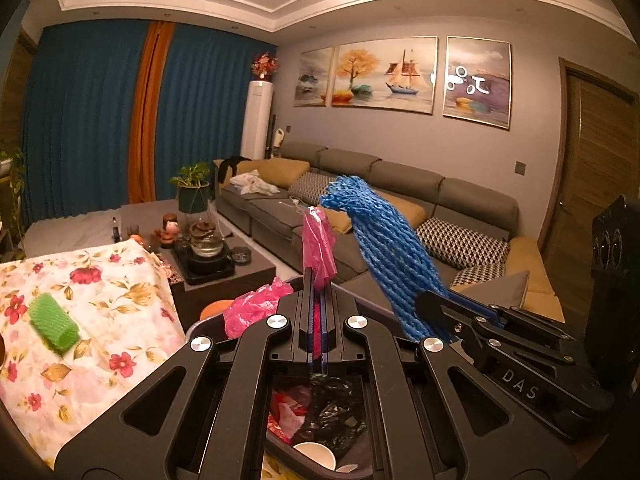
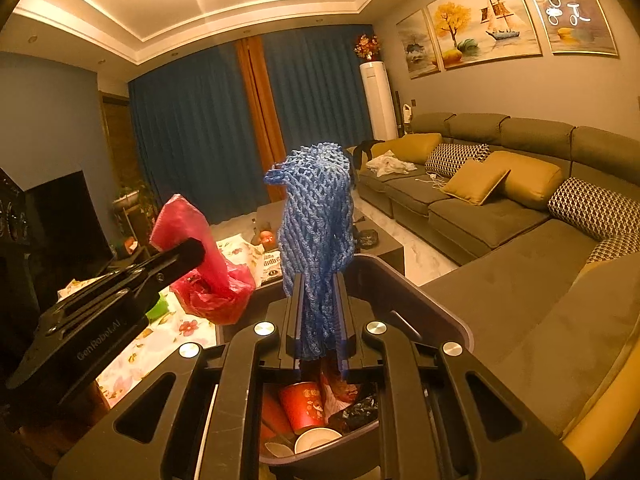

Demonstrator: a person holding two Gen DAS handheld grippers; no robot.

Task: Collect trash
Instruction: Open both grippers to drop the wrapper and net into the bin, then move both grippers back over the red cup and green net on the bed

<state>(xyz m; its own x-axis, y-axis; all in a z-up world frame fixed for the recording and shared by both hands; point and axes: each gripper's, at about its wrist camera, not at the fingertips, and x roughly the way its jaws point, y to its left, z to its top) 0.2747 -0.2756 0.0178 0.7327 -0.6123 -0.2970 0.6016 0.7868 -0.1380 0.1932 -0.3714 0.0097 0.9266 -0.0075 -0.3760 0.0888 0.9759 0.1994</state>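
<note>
Jaws clamped both sides: my left gripper [image 1: 316, 280] pinches thin crinkled pink plastic bag [image 1: 319, 246]; right gripper [image 2: 320, 280] squeezes blue foam net [image 2: 316, 216], probably fruit sleeve, above trash bin [image 2: 448, 312].

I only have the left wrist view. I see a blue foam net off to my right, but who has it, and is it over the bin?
Observer: The right gripper has it; its fingers pinch the blue foam net above the trash bin.
Operator: What is in the bin under it?
Observer: A red paper cup lying on its side.
Operator: Does my pink plastic bag hang free?
Observer: Yes, the pink plastic bag droops below the left gripper, bunched at the bottom.
</note>
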